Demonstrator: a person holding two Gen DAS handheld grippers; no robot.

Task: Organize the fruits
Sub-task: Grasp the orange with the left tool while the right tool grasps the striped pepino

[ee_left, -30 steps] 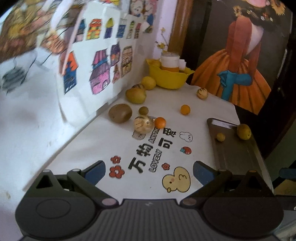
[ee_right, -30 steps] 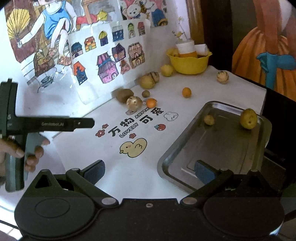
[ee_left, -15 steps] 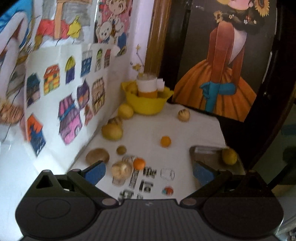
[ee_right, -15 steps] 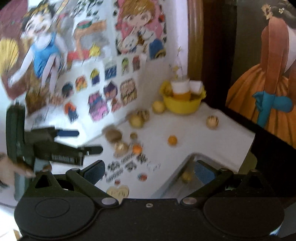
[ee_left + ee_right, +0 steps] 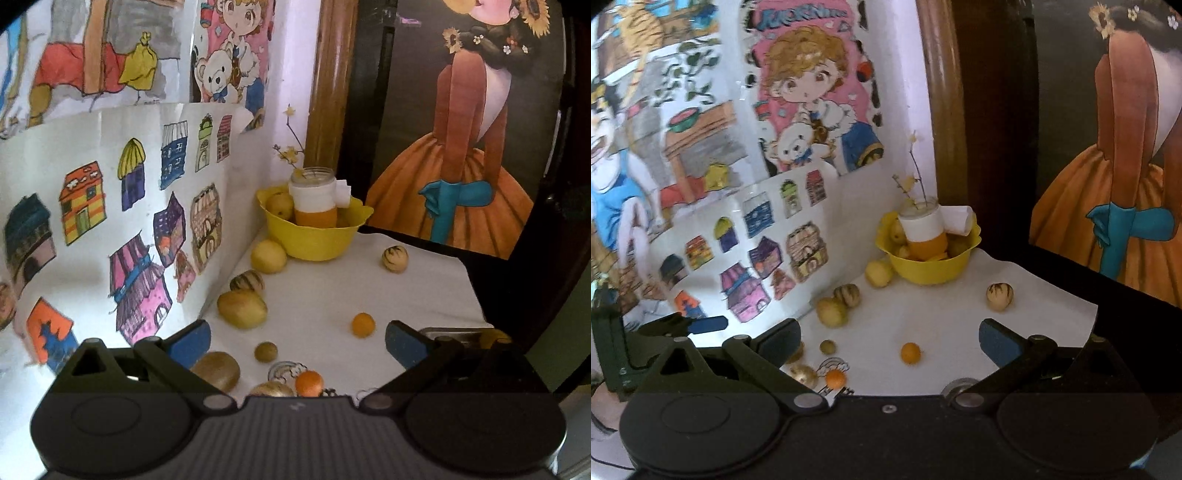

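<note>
Children's drawings paper the wall on the left, and below them a white tabletop [image 5: 317,295] is scattered with fruit. Both tongs are up and spread wide, nothing in either: left tongs [image 5: 297,338], right tongs [image 5: 890,338].

Nearest the left tongs sit a brown fruit [image 5: 216,369], a small green one [image 5: 266,351] and a little orange [image 5: 309,382], all just below and between the blue tips. Another small orange [image 5: 363,324] lies on its own, nearer the right-hand tip. Yellow fruits [image 5: 242,308] hug the wall, a striped one [image 5: 395,259] sits alone far back, and the yellow bowl [image 5: 314,243] fills the corner. The metal tray [image 5: 443,330] just peeks past the tip on the right.

Judgement call: pick one fruit, probably the lone orange, which has free space all round it. Come down straight, keep the tips wide until they straddle it, then close gently, since round fruit rolls.
</note>
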